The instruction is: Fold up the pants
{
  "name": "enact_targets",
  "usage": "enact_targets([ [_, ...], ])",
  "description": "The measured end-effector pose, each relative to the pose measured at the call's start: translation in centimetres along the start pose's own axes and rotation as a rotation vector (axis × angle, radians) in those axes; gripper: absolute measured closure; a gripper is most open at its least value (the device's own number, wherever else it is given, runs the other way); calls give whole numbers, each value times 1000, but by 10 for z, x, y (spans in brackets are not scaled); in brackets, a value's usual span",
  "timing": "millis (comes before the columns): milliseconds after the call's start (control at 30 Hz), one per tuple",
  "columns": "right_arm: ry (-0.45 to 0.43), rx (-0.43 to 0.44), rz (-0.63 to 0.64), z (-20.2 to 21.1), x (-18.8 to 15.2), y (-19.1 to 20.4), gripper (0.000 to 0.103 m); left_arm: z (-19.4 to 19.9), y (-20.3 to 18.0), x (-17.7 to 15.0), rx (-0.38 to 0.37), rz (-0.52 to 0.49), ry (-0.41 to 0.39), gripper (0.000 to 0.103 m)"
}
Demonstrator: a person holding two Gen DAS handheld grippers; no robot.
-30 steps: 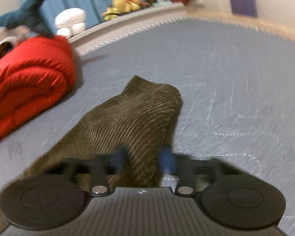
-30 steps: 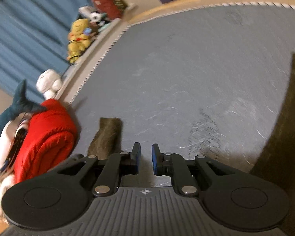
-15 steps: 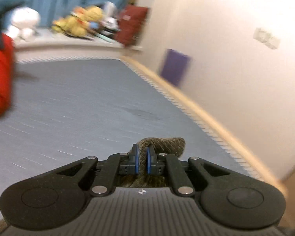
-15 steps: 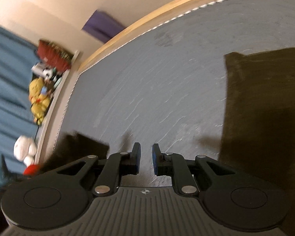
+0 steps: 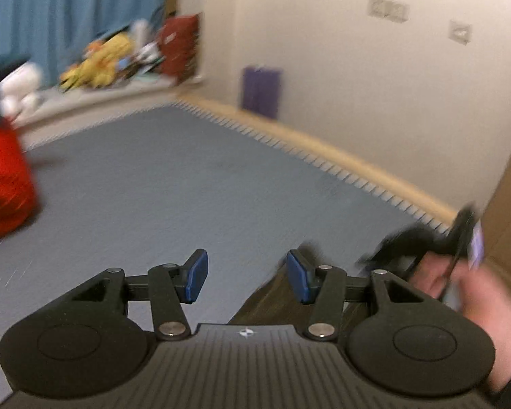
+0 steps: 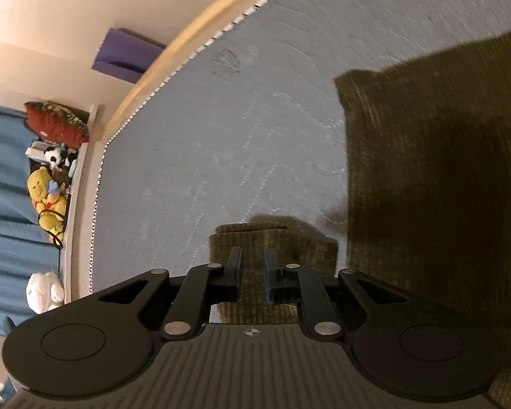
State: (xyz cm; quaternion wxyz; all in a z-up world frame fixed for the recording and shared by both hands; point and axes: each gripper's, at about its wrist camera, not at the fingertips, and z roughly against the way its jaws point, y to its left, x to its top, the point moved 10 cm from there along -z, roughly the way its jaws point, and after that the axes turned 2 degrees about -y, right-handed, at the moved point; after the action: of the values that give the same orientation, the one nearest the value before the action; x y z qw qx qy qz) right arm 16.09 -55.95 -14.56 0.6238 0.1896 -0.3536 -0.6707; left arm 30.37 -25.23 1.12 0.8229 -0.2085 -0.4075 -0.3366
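Observation:
The olive corduroy pants point(image 6: 436, 177) lie flat on the grey bed surface point(image 6: 255, 109) at the right of the right wrist view. A folded-over leg end point(image 6: 272, 242) of the pants sits right under my right gripper point(image 6: 252, 274); its jaws stand slightly apart over the cloth, not pinching it. My left gripper point(image 5: 247, 274) is open and empty above the bed point(image 5: 173, 184). A strip of the pants point(image 5: 272, 300) shows below its right finger. The other gripper and hand point(image 5: 460, 266) are blurred at the right.
A red rolled duvet point(image 5: 3, 187) lies at the left. Plush toys point(image 5: 95, 64) and a red cushion point(image 5: 180, 44) sit on the ledge by blue curtains. A wooden bed edge point(image 5: 340, 156) runs along the wall with a purple box point(image 5: 260, 90).
My left gripper let go of the pants leg and opened wide. The leg end now lies folded by the pants body, under my right gripper. Both views swung.

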Motion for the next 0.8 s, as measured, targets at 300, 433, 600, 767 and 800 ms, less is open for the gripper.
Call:
enact_targets([
  [300, 74, -77, 19, -24, -23, -11, 80, 90, 215, -140, 393, 324, 89, 63],
  [433, 116, -63, 54, -29, -43, 0, 80, 162, 295, -213, 585, 560, 77, 63],
  [600, 98, -22, 190, -23, -59, 24, 79, 215, 360, -321, 693, 870, 91, 63],
  [767, 132, 27, 314, -21, -93, 47, 76, 224, 402, -336, 776, 711, 168, 18],
  [800, 140, 32, 331, -21, -98, 49, 76, 219, 407, -347, 745, 715, 195, 18],
])
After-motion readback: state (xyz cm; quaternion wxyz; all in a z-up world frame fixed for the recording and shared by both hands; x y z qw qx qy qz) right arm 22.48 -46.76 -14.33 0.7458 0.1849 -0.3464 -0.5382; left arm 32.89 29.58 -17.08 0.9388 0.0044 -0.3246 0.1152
